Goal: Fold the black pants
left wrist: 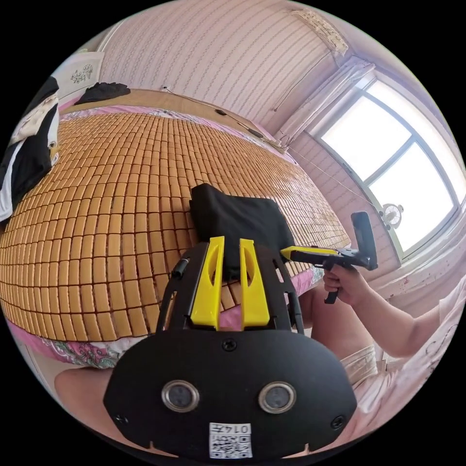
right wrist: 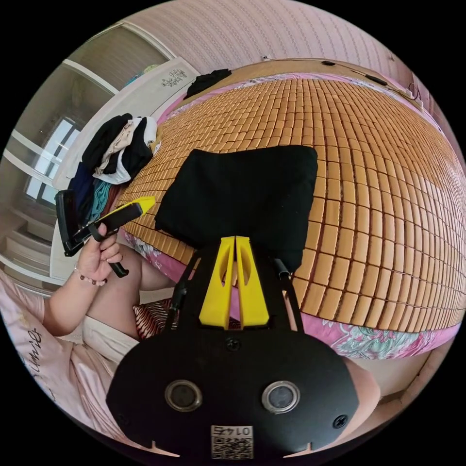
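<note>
I see the black pants folded on the bamboo mat near its edge, my left gripper slightly parted, right gripper pressed together, both empty.

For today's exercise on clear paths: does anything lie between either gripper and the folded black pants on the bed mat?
Nothing visible does. The black pants lie folded on the mat just beyond the right gripper, and just beyond the left gripper too. The clothes pile sits off to the side.
</note>
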Demonstrator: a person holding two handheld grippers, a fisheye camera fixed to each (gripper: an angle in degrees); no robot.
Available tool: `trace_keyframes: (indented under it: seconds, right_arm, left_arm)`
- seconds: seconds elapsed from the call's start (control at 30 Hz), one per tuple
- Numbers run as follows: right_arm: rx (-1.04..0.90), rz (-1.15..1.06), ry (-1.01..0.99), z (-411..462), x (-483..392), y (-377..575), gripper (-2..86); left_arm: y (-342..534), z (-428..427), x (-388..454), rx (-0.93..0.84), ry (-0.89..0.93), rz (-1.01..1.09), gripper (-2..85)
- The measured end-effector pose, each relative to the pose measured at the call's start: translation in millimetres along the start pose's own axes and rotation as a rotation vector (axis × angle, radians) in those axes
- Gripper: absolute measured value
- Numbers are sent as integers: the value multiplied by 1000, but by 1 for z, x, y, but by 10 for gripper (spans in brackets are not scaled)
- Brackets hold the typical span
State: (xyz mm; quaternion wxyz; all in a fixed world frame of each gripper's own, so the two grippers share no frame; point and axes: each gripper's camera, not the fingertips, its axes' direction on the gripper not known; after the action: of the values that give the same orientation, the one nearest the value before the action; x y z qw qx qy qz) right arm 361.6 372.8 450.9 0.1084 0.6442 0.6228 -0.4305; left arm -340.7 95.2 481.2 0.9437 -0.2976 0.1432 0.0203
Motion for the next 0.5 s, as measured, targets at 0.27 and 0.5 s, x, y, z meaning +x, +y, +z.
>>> trace_keyframes:
  seconds: [0.27,0.5]
  right_arm:
    - [182,-21,60,-49,-16,15,52]
    - [26,151,-31,-23,19,8,100]
  left_arm:
    - [-19,16,0,-38,-87,34,59]
    - [-37,36,-21,-177,-34,-42,97]
